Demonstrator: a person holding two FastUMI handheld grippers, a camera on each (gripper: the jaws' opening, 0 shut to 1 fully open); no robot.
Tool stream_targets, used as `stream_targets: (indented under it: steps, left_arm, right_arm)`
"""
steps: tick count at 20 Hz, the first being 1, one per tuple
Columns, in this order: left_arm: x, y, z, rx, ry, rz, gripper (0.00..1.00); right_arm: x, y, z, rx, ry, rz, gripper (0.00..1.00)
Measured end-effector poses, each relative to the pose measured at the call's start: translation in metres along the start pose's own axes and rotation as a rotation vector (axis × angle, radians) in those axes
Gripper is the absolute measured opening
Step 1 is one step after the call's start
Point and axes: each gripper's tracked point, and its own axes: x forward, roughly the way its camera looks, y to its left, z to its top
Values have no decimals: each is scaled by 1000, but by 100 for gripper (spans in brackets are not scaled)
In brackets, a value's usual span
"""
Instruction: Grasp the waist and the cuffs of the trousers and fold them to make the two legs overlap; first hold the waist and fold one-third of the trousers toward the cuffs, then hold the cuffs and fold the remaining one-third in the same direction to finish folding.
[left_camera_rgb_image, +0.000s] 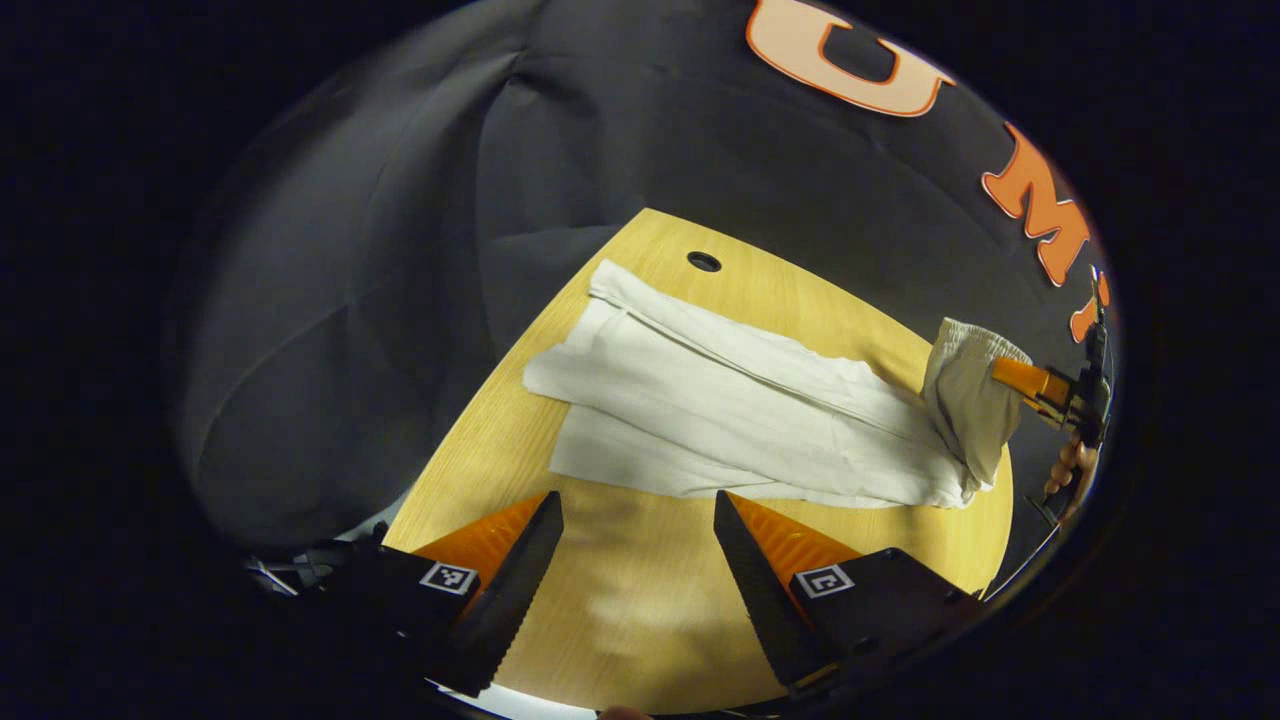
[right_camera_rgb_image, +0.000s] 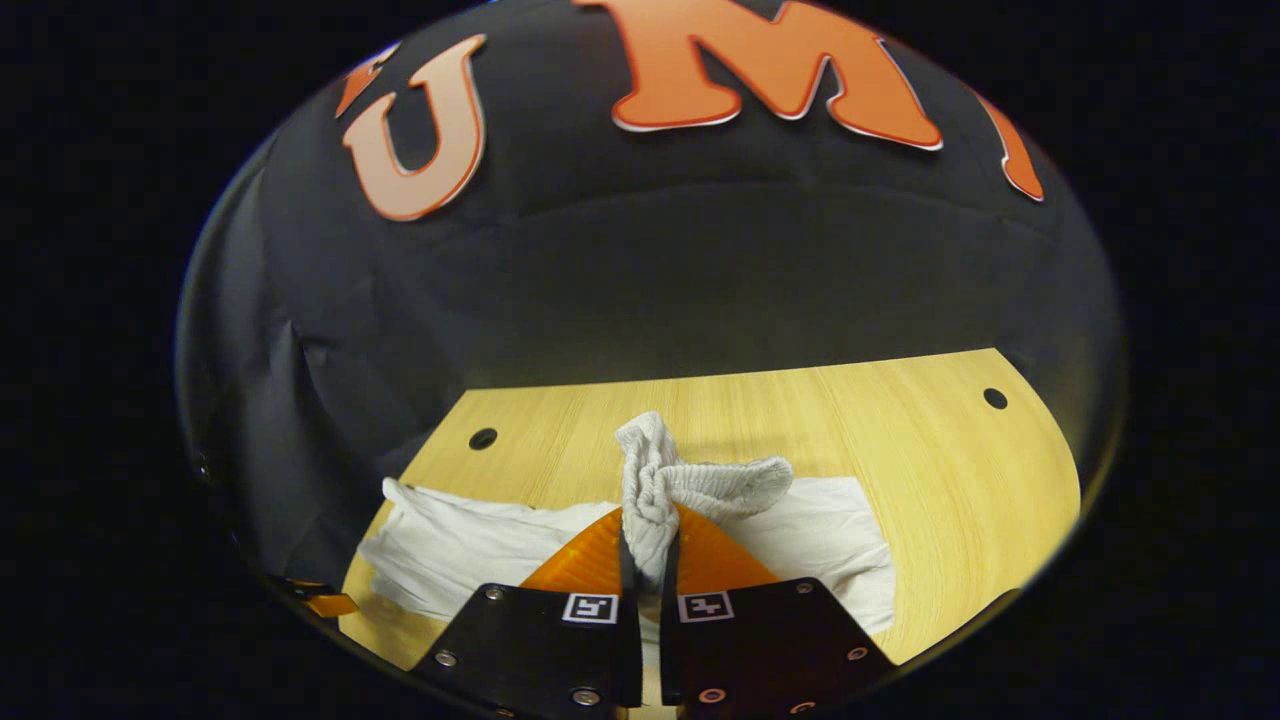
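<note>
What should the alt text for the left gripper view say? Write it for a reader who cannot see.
Pale cream cloth trousers lie along a light wooden table, their gathered waist lifted off the wood by the right gripper, held by a hand. In the foreground the left gripper is open above bare wood, short of the cloth's near edge.

You have one pair of white trousers (left_camera_rgb_image: 740, 420) on one wooden table (left_camera_rgb_image: 640, 600). Two grippers are at work: your left gripper (left_camera_rgb_image: 638, 540) and your right gripper (right_camera_rgb_image: 650, 545). In the right gripper view, two round holes (right_camera_rgb_image: 483, 438) show in the tabletop.
</note>
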Motion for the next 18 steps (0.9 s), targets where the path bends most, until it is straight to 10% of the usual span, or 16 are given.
stream_targets:
  steps: [10, 13, 18]
  left_arm:
    - [7, -8, -21, -385, 68, -182, 99]
    - [15, -17, -29, -547, 102, -244, 100]
    - [36, -10, -20, -704, 48, -258, 99]
  right_arm:
    - [-2, -13, 1, -186, 175, 241, 54]
    - [-1, -27, 5, -195, 172, 224, 78]
    - [-11, -46, 24, -183, 128, 160, 90]
